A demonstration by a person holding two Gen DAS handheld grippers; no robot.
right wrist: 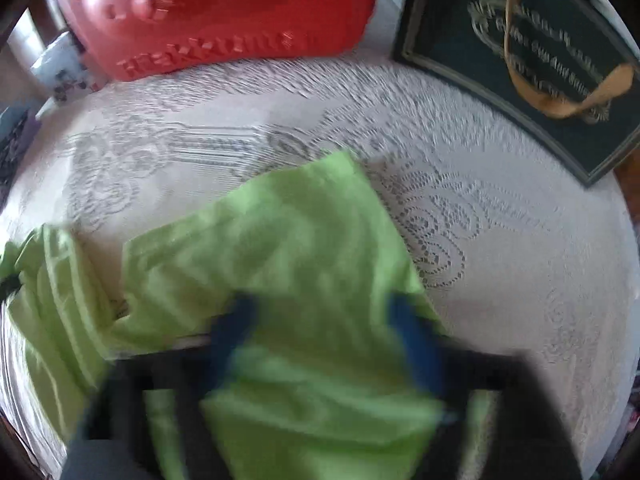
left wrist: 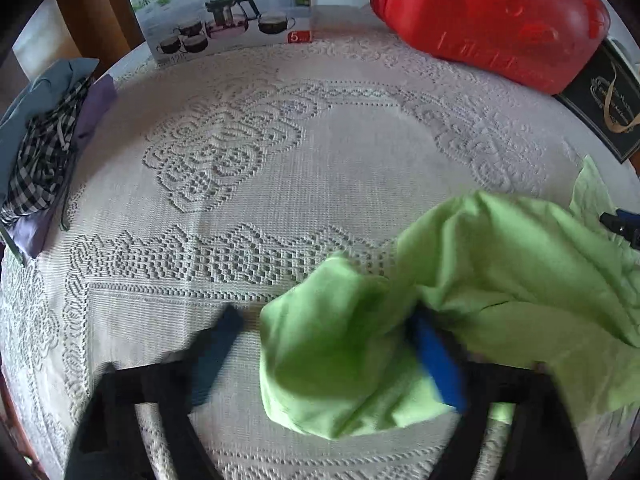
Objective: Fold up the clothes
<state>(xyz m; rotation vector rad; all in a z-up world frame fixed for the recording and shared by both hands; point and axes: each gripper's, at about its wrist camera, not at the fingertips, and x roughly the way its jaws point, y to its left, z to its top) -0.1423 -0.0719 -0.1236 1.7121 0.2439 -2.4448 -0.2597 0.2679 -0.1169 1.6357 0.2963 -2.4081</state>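
Observation:
A light green garment (left wrist: pixel 500 280) lies crumpled on the white lace tablecloth (left wrist: pixel 280 160). My left gripper (left wrist: pixel 324 340) is open, its blue fingers wide apart, with a bunched fold of the green cloth lying between them and over the right finger. In the right wrist view the green garment (right wrist: pixel 288 248) spreads under and ahead of my right gripper (right wrist: pixel 324 320), which is open with cloth lying between its blurred blue fingers. The tip of the right gripper shows at the right edge of the left wrist view (left wrist: pixel 624 224).
A pile of checked, blue and purple clothes (left wrist: pixel 44 152) sits at the table's left edge. A tea-set box (left wrist: pixel 228 8) stands at the back, a red case (left wrist: pixel 492 16) at the back right, and a dark gift box with a gold ribbon (right wrist: pixel 532 60) at the right.

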